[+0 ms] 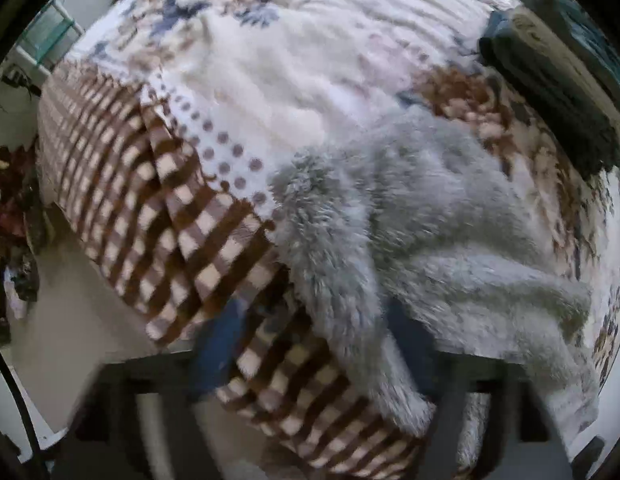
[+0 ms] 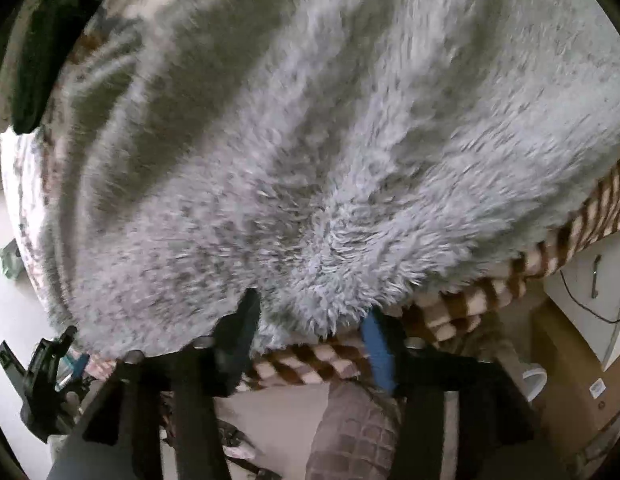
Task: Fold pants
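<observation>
Both grippers, left [image 1: 310,320] and right [image 2: 310,320], stand with jaws apart at the bed [image 1: 270,92] edge, fluffy grey pants [image 1: 410,208] hanging between the fingers; whether clamped, I cannot tell.

- Far bed: you've open patterned blanket [image 1: 270,92] beyond the fluffy grey pants [image 1: 410,208].
- Dark folded bundle [image 1: 550,92] blocks the far-right edge.
- Near edge: checked border [image 1: 122,200] overhangs, floor [image 1: 70,340] open to the left.
</observation>
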`<act>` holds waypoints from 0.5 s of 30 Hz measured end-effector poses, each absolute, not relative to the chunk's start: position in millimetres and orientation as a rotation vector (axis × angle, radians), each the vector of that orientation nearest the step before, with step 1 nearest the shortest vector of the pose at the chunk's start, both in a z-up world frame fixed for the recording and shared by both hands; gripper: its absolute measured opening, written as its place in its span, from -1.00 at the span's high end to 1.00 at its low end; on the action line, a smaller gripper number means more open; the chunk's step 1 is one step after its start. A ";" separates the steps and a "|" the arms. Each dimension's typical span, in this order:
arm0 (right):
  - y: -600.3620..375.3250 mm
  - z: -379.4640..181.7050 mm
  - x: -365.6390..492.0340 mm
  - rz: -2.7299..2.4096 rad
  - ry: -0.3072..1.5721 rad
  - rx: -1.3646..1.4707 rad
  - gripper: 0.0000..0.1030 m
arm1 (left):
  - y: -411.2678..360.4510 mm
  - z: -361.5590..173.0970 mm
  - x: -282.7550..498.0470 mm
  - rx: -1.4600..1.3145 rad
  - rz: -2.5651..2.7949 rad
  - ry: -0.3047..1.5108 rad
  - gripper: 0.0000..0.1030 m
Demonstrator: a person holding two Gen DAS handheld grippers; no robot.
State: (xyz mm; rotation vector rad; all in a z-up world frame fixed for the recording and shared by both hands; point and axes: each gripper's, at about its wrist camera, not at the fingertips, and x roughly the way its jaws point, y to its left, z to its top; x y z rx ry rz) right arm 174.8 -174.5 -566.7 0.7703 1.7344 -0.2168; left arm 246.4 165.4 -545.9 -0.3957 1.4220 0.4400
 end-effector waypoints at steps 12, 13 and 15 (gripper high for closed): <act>-145.1 -547.1 359.4 0.238 1.630 0.549 -0.08 | 76.2 -523.0 330.3 -0.026 0.334 1.304 -0.83; -131.5 -567.0 383.6 0.299 1.689 0.462 -0.08 | 75.0 -526.2 333.6 -0.023 0.329 1.309 -0.83; -115.8 -595.6 410.1 0.404 1.766 0.418 -0.07 | 64.2 -533.3 343.2 -0.007 0.311 1.307 -0.83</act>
